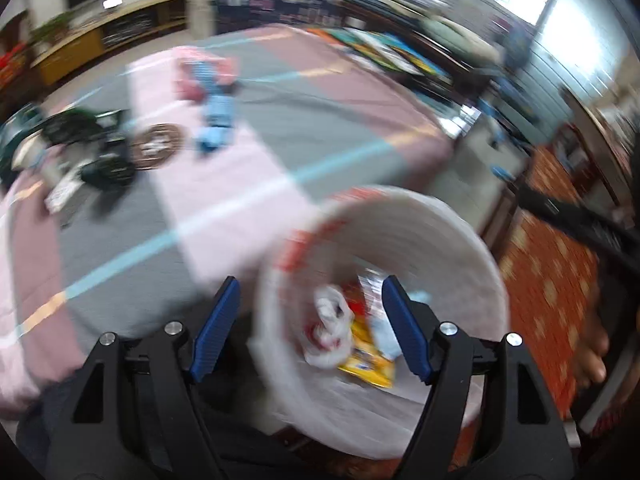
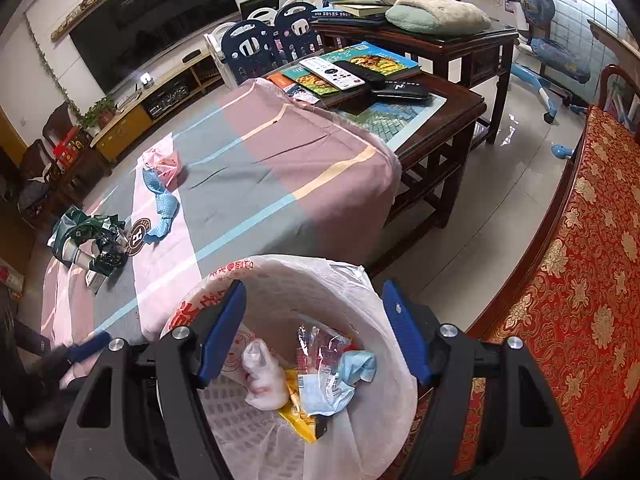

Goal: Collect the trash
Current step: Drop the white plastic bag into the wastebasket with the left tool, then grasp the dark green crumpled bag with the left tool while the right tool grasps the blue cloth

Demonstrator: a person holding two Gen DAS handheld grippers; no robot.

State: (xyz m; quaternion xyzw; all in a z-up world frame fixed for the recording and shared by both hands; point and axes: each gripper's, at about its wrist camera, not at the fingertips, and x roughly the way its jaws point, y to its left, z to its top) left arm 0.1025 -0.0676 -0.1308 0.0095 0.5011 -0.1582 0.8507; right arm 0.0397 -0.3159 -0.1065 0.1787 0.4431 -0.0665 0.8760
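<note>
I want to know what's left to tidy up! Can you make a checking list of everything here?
Surface: pink, grey and mauve striped cloth covering a low table.
Job's things: white bag-lined bin already holding a white knotted bag, yellow wrapper and clear packets.
Clutter: pink crumpled bag, blue crumpled wrapper, round brown coaster, green torn packaging on the cloth.
Grippers: left gripper and right gripper open over the bin, nothing between the fingers.
Cables: nothing seen.
Surroundings: red floral sofa, dark wooden side table with books and remotes.
</note>
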